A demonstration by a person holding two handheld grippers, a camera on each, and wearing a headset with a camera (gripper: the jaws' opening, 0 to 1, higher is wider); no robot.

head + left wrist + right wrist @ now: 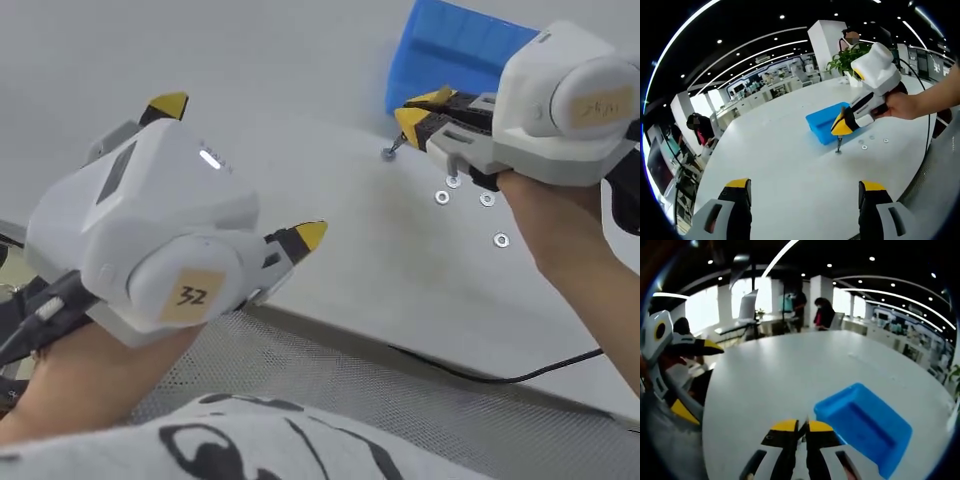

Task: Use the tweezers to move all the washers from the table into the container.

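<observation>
Four washers [442, 197] lie on the counter [350, 260], none visible in the container [450, 50]; the right gripper's [418, 112] jaws pinch the tweezers [393, 148], the left gripper's [805, 187] gape empty.

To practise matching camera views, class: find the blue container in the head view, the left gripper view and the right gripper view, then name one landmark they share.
Head view: the blue container is at the top, right of centre.
Left gripper view: container just right of centre.
Right gripper view: container at lower right.
Shared landmark: the right gripper, shut on tweezers, close beside the container.
</observation>
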